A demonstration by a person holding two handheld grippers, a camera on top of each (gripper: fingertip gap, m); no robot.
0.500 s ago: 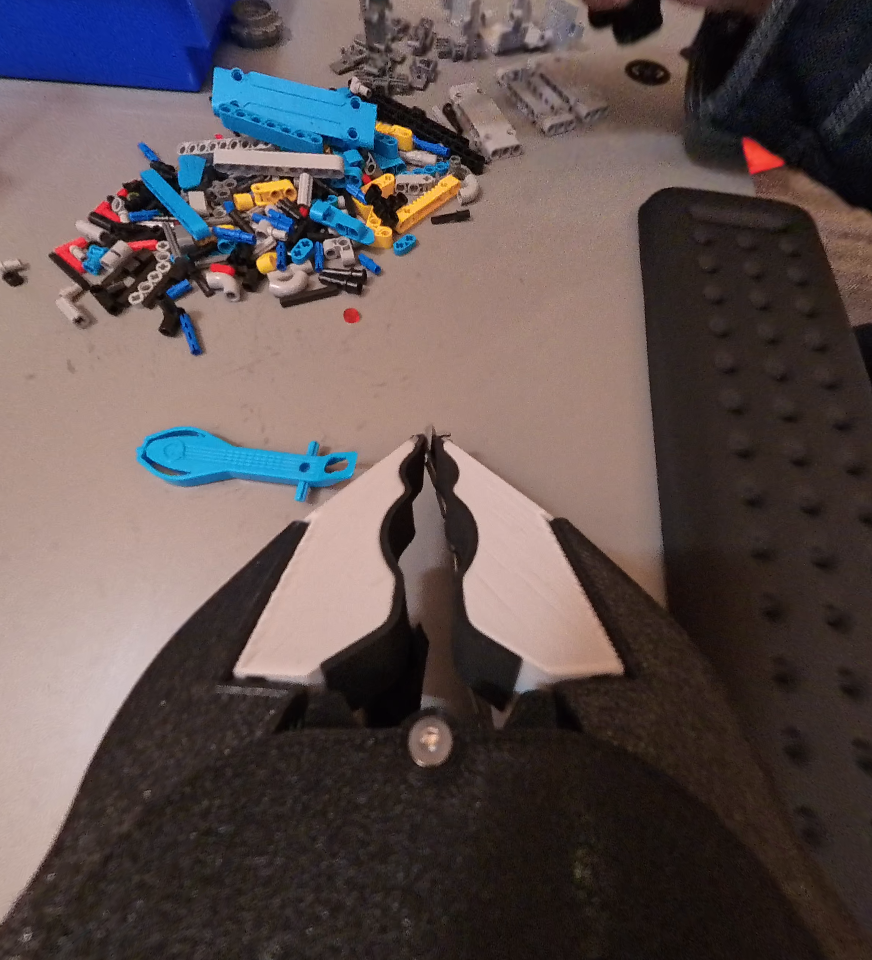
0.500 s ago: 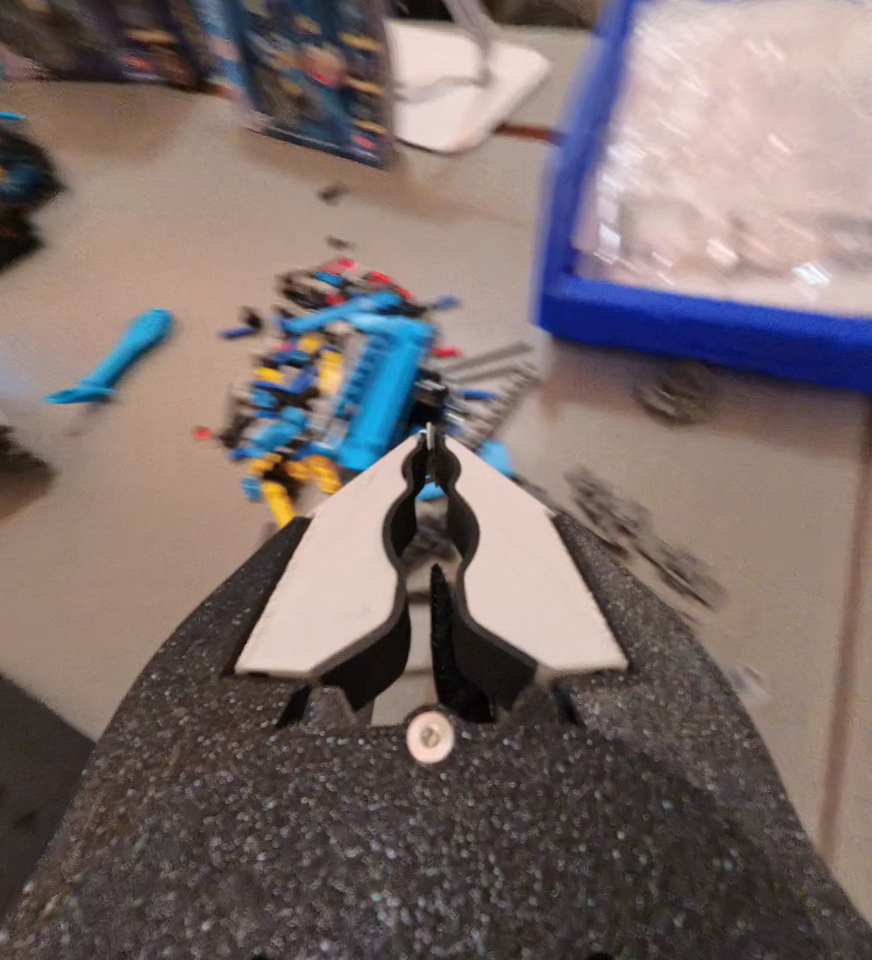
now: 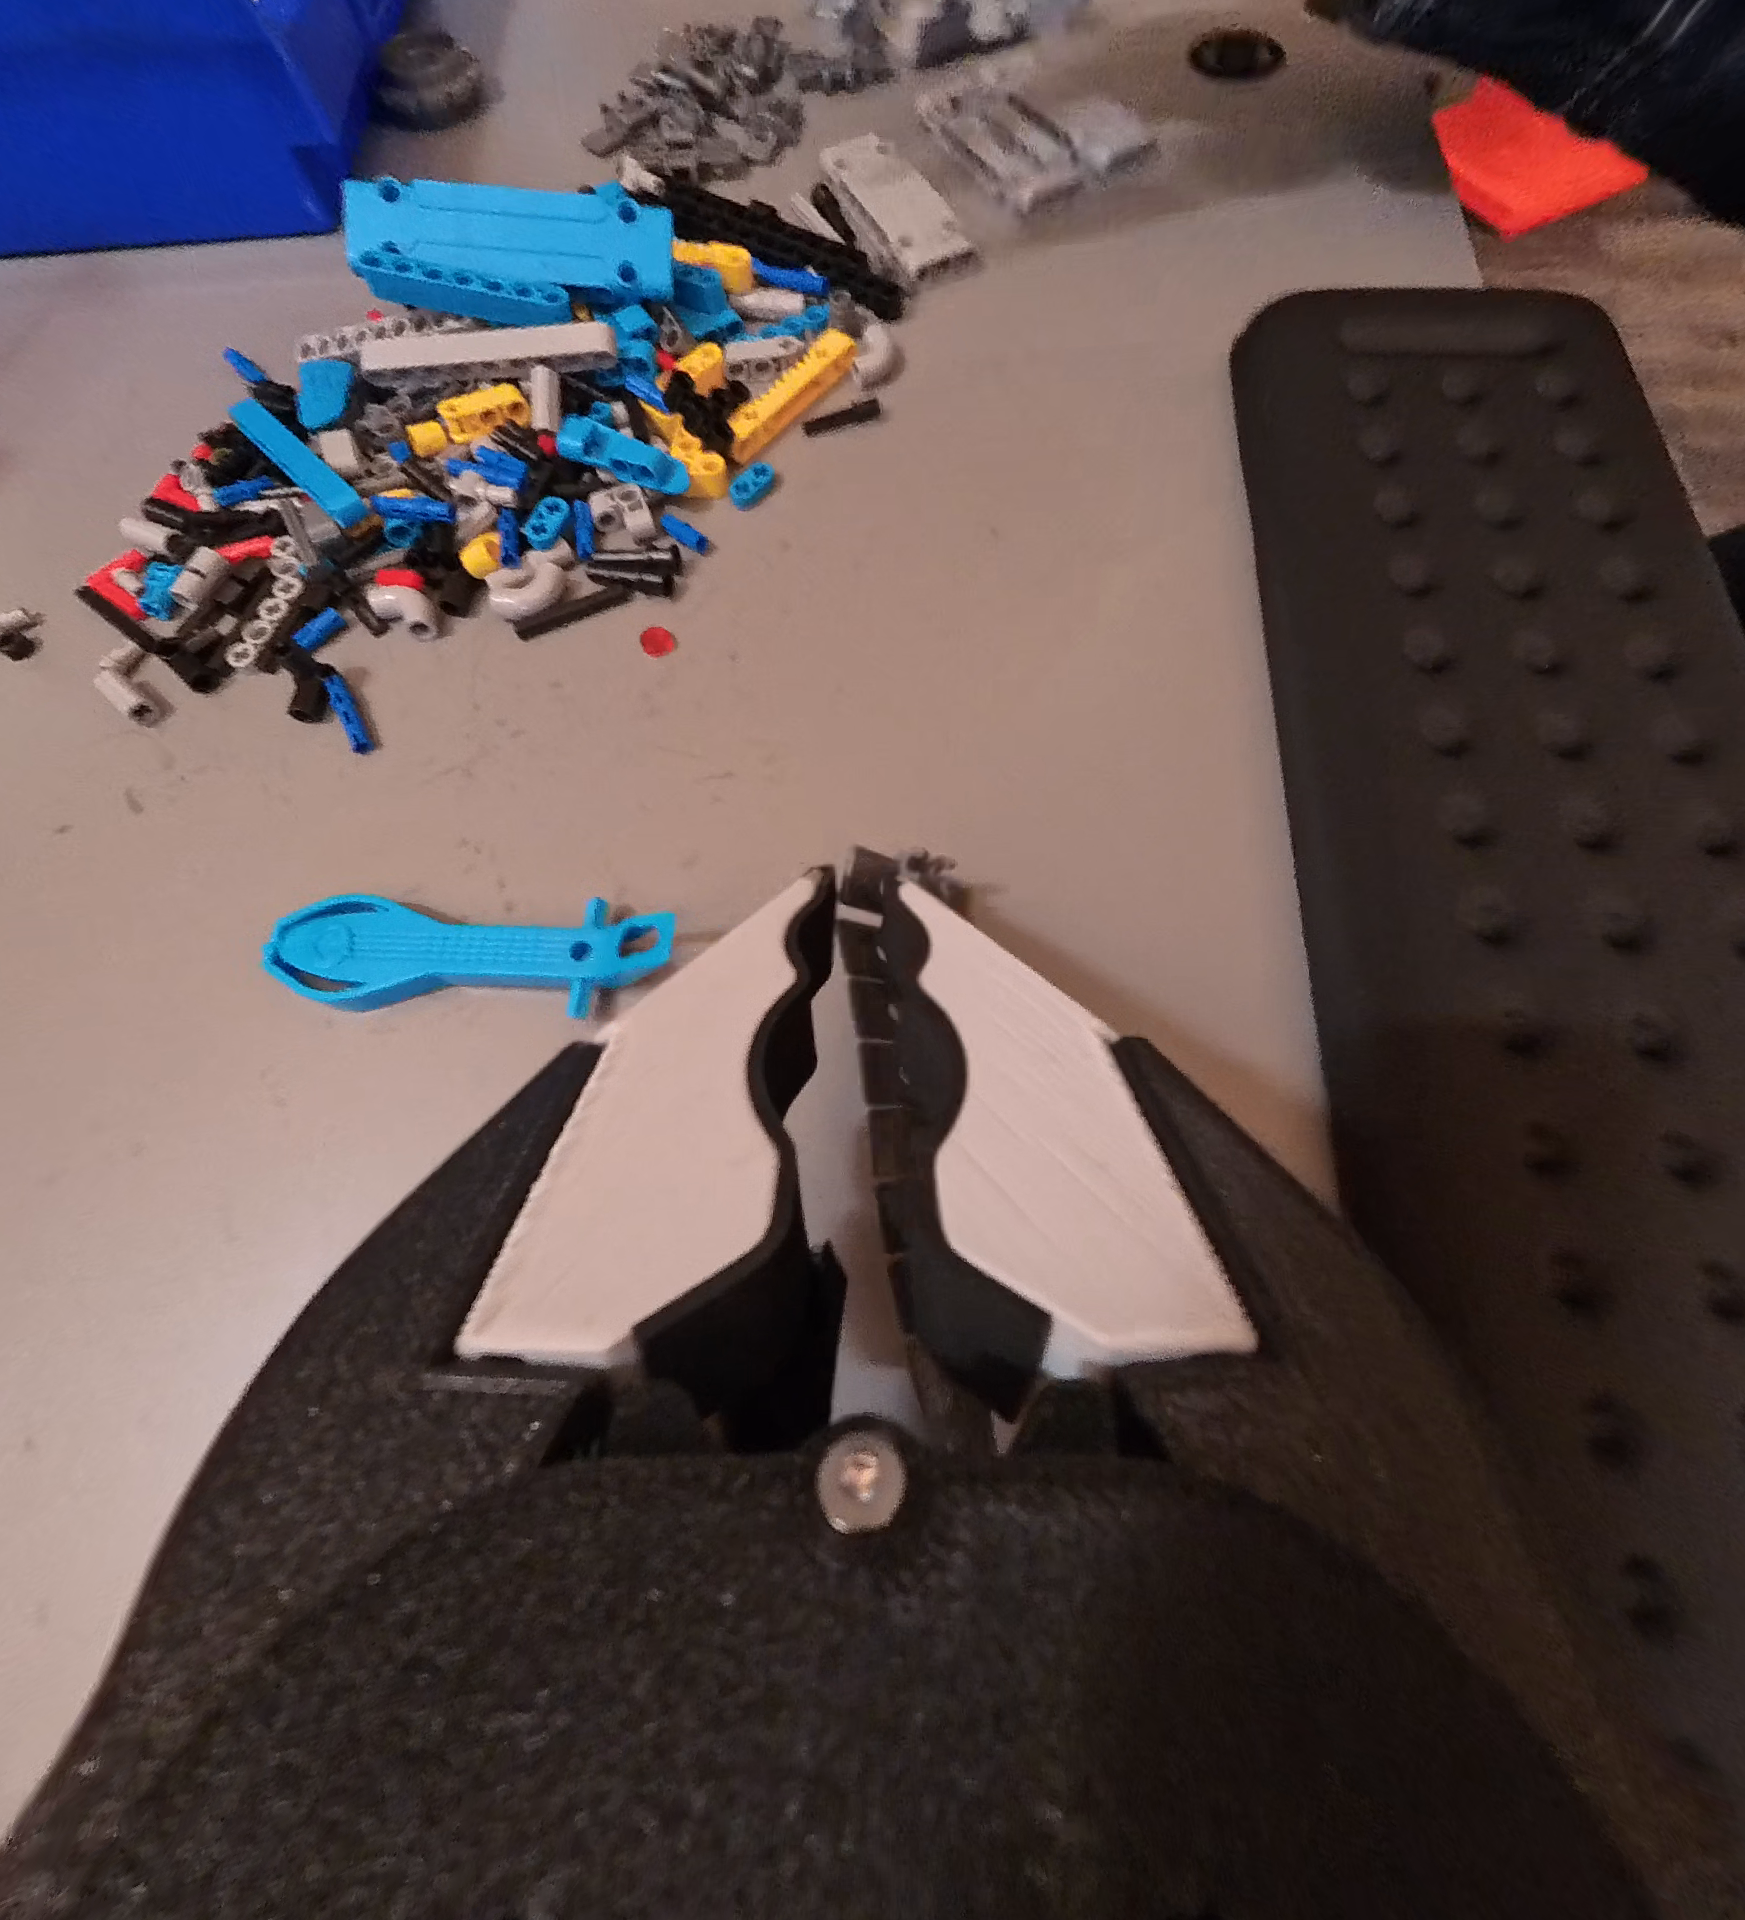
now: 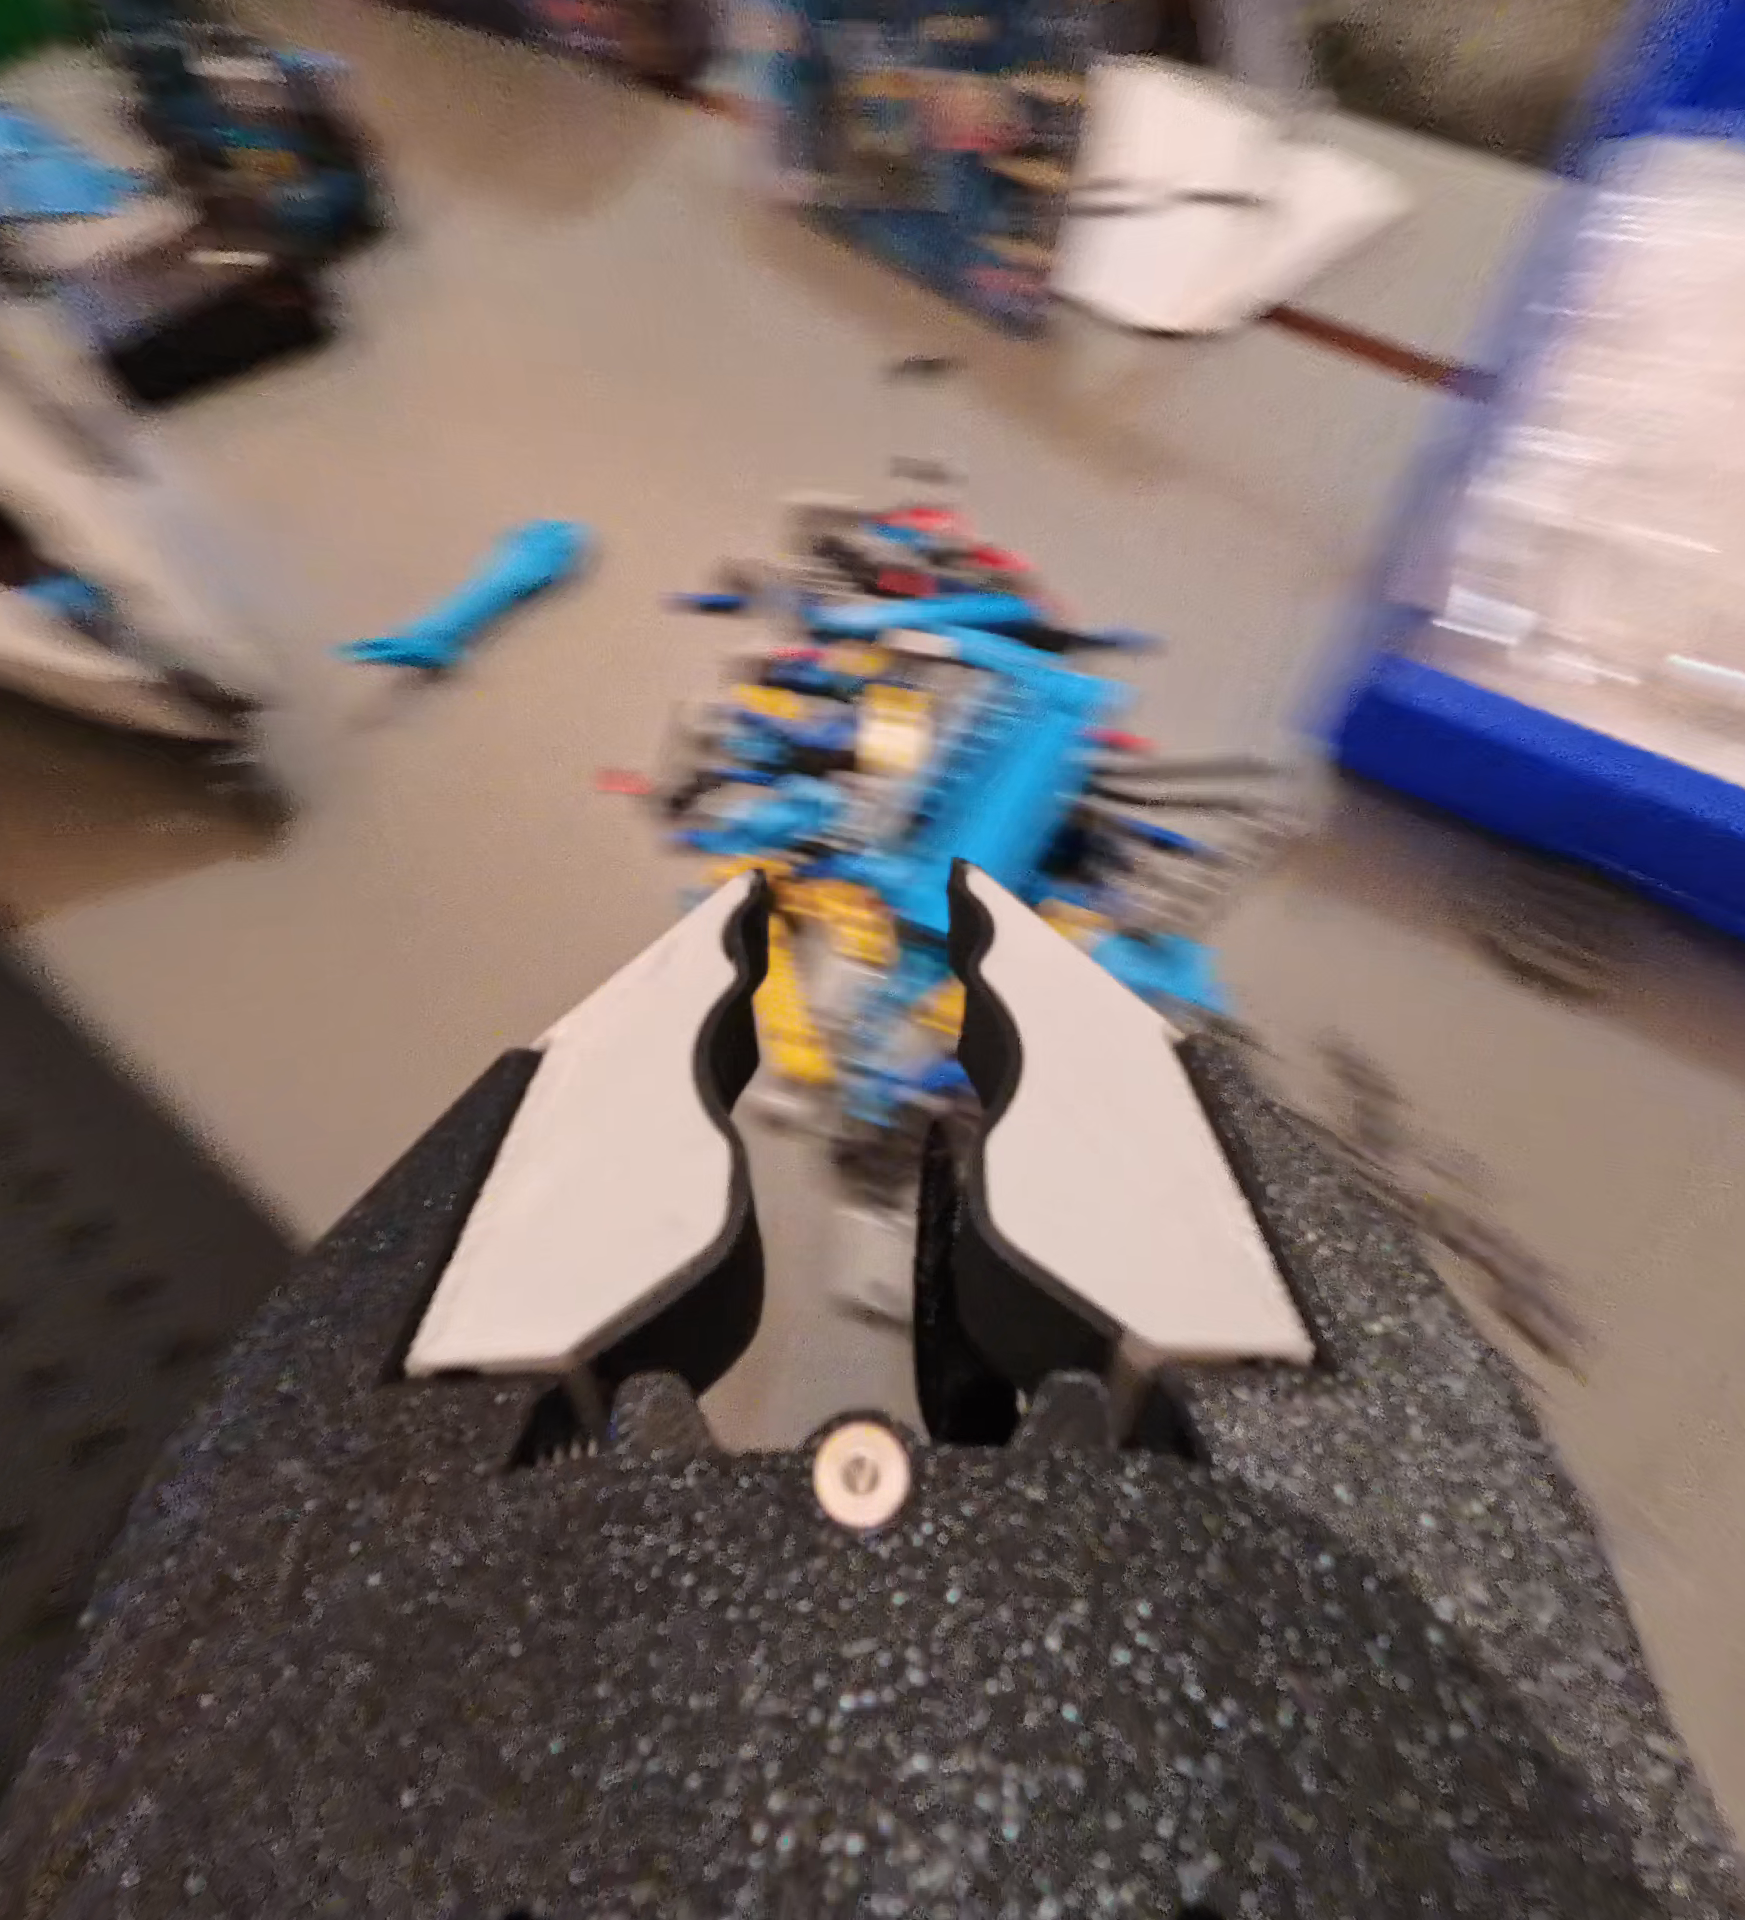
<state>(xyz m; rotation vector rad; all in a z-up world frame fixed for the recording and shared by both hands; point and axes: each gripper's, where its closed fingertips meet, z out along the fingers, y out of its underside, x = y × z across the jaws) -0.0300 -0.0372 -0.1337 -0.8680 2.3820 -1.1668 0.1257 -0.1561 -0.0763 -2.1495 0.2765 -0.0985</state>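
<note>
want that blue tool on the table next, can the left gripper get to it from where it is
Probably yes. The blue tool lies alone on bare table, just left of the left gripper; nothing between. But its jaws are shut on a small dark part.

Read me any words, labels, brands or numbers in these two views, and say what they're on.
No text is readable.
Blue spoon-shaped plastic tool: embossed mark on its round end, too small to read.
Printed boxes in the background: motion-blurred.
Clear bags in the blue plastic bin: pale patches, blurred.
</note>
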